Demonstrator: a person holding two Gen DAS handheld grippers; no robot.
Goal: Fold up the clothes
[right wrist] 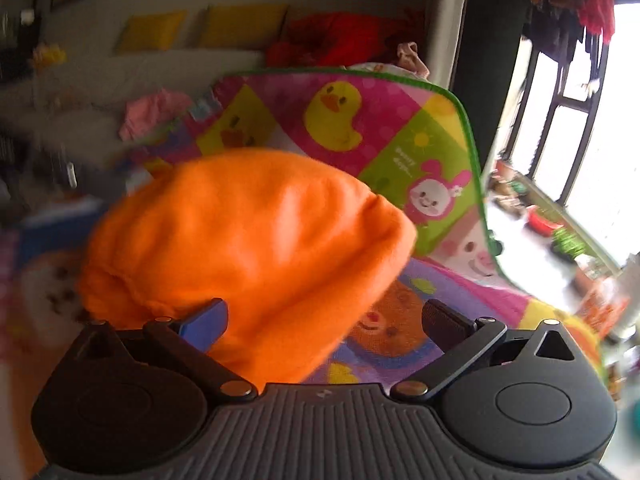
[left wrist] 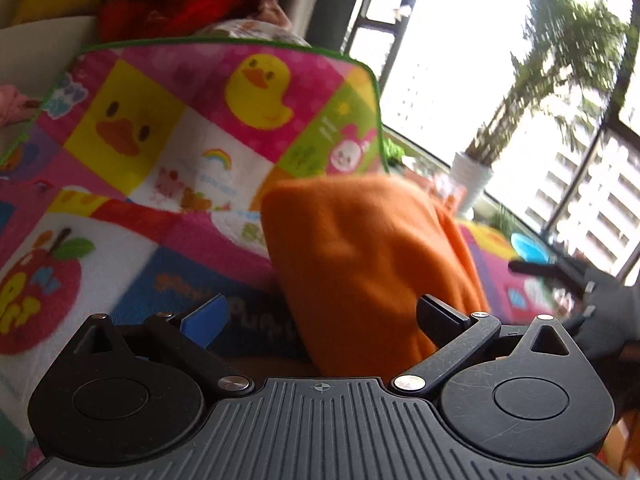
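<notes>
In the left wrist view, the left tool is spread wide, and the orange garment lies bunched on the colourful play mat, its near edge reaching the right finger. In the right wrist view, the right tool is also spread, pinching nothing; the orange garment lies on the mat, against the blue left finger.

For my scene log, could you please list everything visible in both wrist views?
garment: one, orange, bunched on the mat between both grippers
mat: one, multicoloured cartoon print with green edging, under the garment, far end raised
cushions: two, yellow, on the sofa behind
red fabric: one heap, on the sofa
pink cloth: one, left of the mat
plant: one, green, white pot, by the window
left gripper: one, black, jaws apart
right gripper: one, black, jaws apart
</notes>
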